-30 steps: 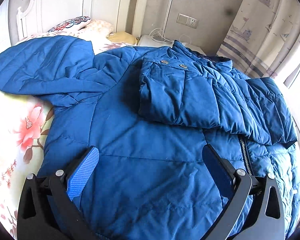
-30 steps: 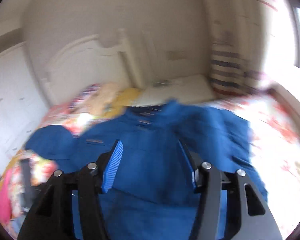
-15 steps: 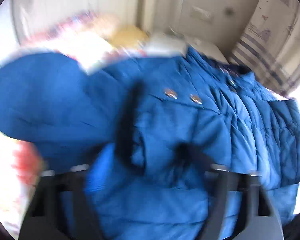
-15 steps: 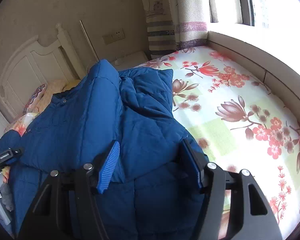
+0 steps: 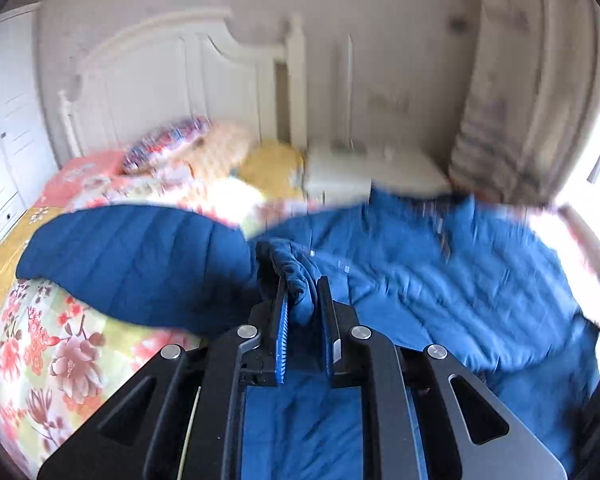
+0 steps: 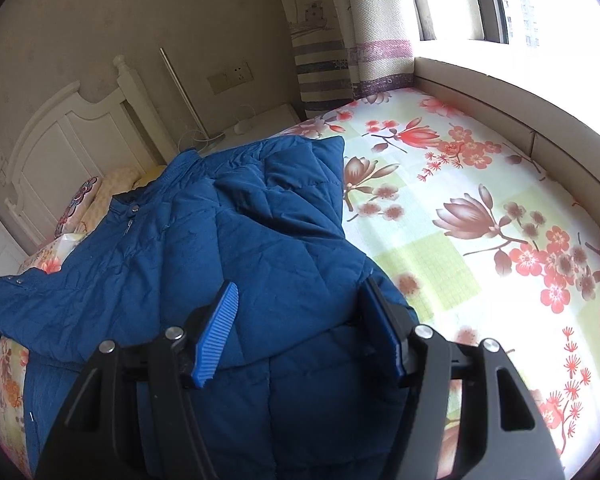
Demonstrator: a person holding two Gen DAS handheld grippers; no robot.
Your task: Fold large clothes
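Observation:
A blue quilted jacket [image 5: 440,280] lies spread on the bed, its right side folded over the body [image 6: 180,248]. My left gripper [image 5: 302,284] is shut on a bunched sleeve cuff [image 5: 294,268] and holds it raised above the jacket; the sleeve [image 5: 140,260] stretches away to the left. The left wrist view is blurred by motion. My right gripper [image 6: 300,284] hangs open just over the jacket's folded right part near its edge, with fabric below and between the fingers but no pinch visible.
The jacket rests on a floral sheet [image 6: 480,220]. A white headboard [image 5: 172,72] and pillows [image 5: 188,148] are at the far end, a white nightstand [image 5: 364,168] beside them. A curtain [image 6: 332,40] and a window ledge [image 6: 500,84] border the right side.
My left gripper went from wide open over the jacket to shut on the sleeve cuff and rose with it. My right gripper dropped toward the jacket's right side, then held still.

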